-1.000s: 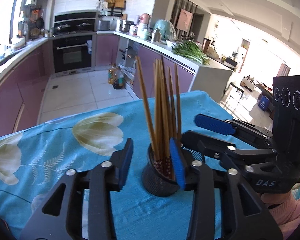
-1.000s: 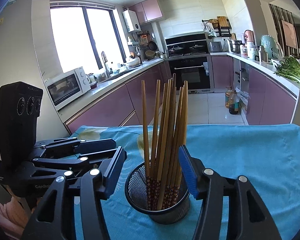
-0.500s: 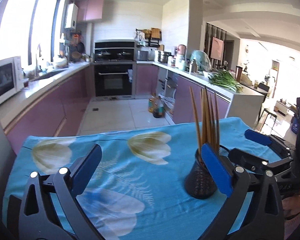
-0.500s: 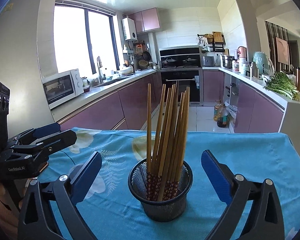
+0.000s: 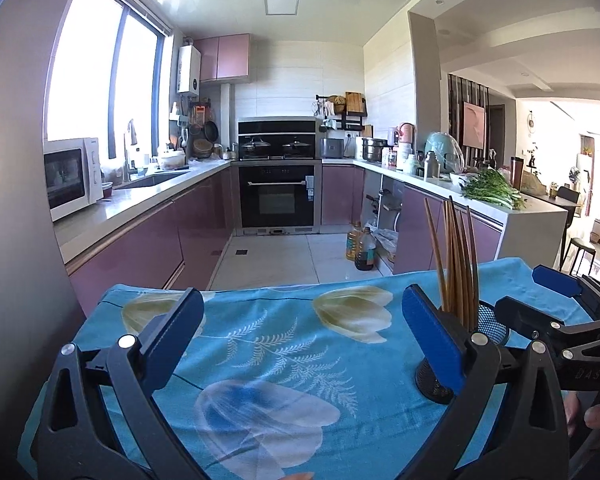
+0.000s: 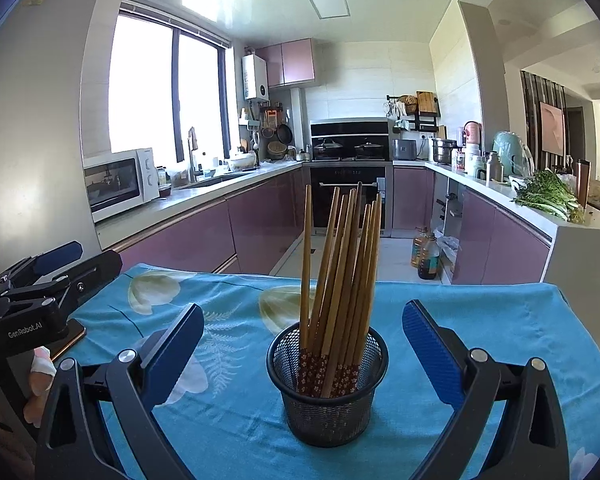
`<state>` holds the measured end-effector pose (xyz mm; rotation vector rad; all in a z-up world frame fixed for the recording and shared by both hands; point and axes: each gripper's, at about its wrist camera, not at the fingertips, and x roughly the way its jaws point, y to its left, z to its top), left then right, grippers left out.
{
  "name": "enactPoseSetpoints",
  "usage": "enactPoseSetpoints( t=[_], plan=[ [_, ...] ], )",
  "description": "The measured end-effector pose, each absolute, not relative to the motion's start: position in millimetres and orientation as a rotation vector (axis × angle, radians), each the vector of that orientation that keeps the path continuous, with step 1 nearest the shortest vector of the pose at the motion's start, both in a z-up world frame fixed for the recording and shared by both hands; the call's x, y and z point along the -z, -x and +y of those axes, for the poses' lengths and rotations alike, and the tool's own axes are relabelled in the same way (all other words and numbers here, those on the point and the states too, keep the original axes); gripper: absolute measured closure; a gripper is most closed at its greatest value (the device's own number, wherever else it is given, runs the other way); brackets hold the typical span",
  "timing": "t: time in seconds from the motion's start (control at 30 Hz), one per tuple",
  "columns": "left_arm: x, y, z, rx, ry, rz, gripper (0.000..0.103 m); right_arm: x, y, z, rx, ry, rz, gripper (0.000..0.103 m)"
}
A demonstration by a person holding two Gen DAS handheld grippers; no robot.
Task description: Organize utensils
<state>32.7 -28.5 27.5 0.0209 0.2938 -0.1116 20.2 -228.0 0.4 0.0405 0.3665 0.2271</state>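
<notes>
Right gripper (image 6: 303, 336) wide open, empty, jaws flanking mesh holder (image 6: 327, 396) of chopsticks (image 6: 342, 280) without contact. Left gripper (image 5: 303, 334) wide open, empty, over tabletop (image 5: 284, 344).

Wooden chopsticks (image 6: 340, 280), floral-patterned at their lower ends, are stood leaning in a black mesh holder (image 6: 327, 400) at lower centre.

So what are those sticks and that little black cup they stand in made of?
The chopsticks look like wood or bamboo: matte tan shafts, with a dark red flower-patterned band at the lower ends, likely lacquer or print. The black holder looks like metal wire mesh: you can see through its walls, and it has a solid rim. Painted metal is my guess.
</notes>
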Motion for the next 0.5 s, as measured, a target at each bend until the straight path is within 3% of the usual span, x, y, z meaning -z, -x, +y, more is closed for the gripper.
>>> enactPoseSetpoints(
  t=[0.5],
  plan=[
    [-29, -17, -32, 0.051, -0.011, 0.232, 0.005, -2, -14, -220, -0.203, -0.011, 0.333, 0.007]
  ],
)
